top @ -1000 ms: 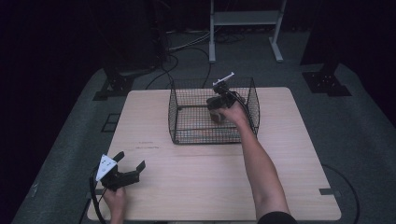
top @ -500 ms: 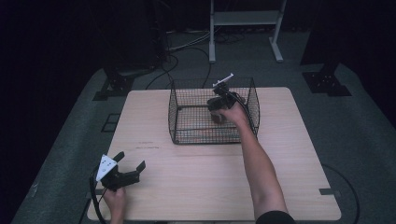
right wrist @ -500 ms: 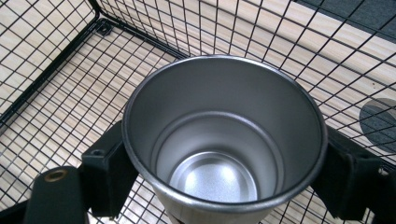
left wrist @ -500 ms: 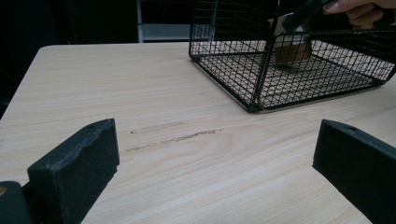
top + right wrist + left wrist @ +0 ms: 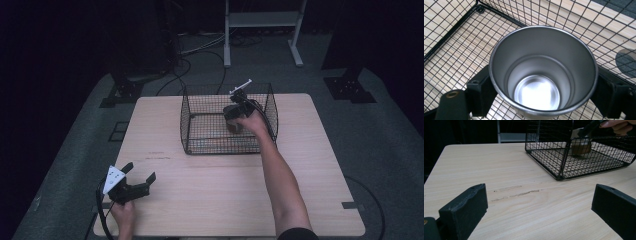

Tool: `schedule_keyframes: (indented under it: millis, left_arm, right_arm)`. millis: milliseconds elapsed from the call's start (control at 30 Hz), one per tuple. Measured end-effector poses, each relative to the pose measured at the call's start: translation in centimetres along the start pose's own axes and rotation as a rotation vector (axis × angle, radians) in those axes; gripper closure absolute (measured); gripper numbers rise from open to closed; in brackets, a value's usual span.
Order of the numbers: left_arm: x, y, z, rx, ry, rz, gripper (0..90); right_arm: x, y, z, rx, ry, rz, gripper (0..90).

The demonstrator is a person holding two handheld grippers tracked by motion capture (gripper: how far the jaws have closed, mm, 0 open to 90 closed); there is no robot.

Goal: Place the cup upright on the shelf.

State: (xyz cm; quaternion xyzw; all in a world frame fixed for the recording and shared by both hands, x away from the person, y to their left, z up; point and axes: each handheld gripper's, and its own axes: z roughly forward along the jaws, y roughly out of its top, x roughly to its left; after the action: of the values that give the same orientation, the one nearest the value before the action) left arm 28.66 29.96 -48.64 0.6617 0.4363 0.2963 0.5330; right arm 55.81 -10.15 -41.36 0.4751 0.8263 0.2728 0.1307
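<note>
Inside the wire basket [image 5: 200, 107] at the tabletop's [image 5: 220, 200] twelve o'clock, a steel cup [image 5: 543, 72] stands upright on the mesh floor. Right tongs [image 5: 543, 92] flank the cup, a pad at nine and three o'clock; their jaws have just been easing apart, whether they still press it I cannot tell. Left tongs [image 5: 140, 176] rest at seven o'clock, jaws wide apart, holding nothing.

Dim room, grey floor [image 5: 390, 150], pale wooden table [image 5: 210, 200], white stand [image 5: 262, 20] behind.
</note>
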Motion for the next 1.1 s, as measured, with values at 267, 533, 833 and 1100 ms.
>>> schedule_keyframes:
  millis: [267,533,833,1100]
  left_arm:
    - [-0.02,0.00,0.04,0.001,0.001,0.002,0.0]
    - [-0.02,0.00,0.02,0.001,0.000,0.003,0.0]
    - [-0.03,0.00,0.03,0.000,0.001,0.004,0.0]
    - [-0.01,0.01,0.03,0.001,0.003,0.002,0.0]
  right_arm:
    - [-0.08,-0.21,-0.27,0.036,0.001,-0.013,13.6]
    - [-0.23,-0.49,-0.47,0.049,0.011,-0.010,13.1]
    - [0.07,-0.58,-0.58,0.061,0.021,-0.022,12.3]
    - [0.10,-0.60,-0.55,0.055,0.028,-0.015,11.4]
